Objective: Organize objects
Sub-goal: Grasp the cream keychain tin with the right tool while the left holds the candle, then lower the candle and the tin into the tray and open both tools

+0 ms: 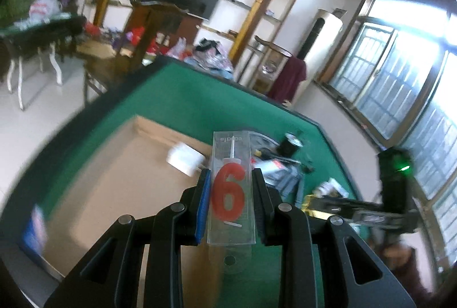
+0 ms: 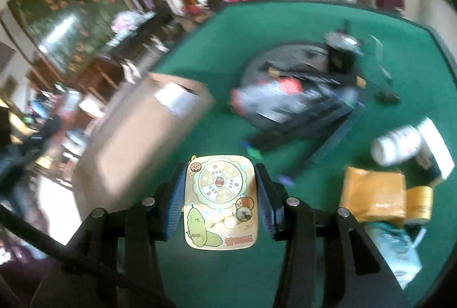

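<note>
Green table (image 1: pixel 177 96), cardboard box (image 1: pixel 120 179) near edge, clutter (image 2: pixel 300 96) beyond

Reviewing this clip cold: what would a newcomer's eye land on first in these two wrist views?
First, the red number 6 candle in its clear plastic case, clamped in the left gripper above the green table and the cardboard box. Next, the cartoon spinner-wheel card, gripped in the right gripper. Beyond it a blurred dark pile lies mid-table, with a white bottle and an orange packet to the right.
</note>
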The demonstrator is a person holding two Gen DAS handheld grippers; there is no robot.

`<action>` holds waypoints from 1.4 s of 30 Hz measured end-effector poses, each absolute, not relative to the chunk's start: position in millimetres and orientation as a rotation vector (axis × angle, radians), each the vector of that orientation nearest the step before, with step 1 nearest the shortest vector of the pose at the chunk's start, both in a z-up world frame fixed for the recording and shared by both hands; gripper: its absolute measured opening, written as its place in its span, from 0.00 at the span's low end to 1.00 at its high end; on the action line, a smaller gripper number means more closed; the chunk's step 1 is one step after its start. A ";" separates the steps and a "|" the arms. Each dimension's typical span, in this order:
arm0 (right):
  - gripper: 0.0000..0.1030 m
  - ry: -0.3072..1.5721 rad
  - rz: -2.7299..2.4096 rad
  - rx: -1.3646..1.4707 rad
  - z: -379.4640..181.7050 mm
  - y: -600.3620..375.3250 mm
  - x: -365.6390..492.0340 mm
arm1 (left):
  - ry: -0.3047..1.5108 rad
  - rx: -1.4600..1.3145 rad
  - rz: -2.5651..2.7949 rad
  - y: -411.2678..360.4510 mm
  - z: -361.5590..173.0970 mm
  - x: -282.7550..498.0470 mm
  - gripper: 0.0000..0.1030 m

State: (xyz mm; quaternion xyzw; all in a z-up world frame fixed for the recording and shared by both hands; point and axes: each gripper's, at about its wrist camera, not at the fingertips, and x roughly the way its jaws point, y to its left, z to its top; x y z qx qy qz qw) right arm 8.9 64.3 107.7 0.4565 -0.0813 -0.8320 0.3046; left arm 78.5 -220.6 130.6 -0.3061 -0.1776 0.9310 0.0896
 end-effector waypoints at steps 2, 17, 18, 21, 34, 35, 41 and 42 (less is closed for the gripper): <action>0.43 -0.272 -2.150 1.188 120.6 42.0 4.1 | -0.453 -0.914 2.821 -232.1 135.5 68.6 0.23; 0.43 -0.561 -2.081 1.369 71.6 -116.2 -103.8 | -0.480 -1.239 2.785 -285.5 45.1 -42.6 0.23; 0.43 -0.577 -2.081 1.386 65.7 -122.1 -110.5 | -0.508 -1.260 2.768 -288.8 37.9 -47.3 0.23; 0.43 -0.588 -2.087 1.429 52.6 -128.2 -122.7 | -0.562 -1.297 2.738 -295.2 25.7 -55.4 0.23; 0.44 -0.665 -2.088 1.493 32.0 -134.7 -137.3 | -0.784 -1.277 2.660 -305.9 6.1 -59.0 0.26; 0.44 -0.674 -2.088 1.495 30.8 -134.2 -137.4 | -0.795 -1.269 2.662 -306.5 6.8 -57.8 0.27; 0.43 -0.497 -2.214 1.512 42.7 -144.2 -129.3 | -0.782 -1.279 2.661 -303.4 7.2 -59.5 0.27; 0.43 -0.451 -2.245 1.507 46.0 -145.2 -126.2 | -0.785 -1.277 2.659 -304.0 7.5 -60.0 0.28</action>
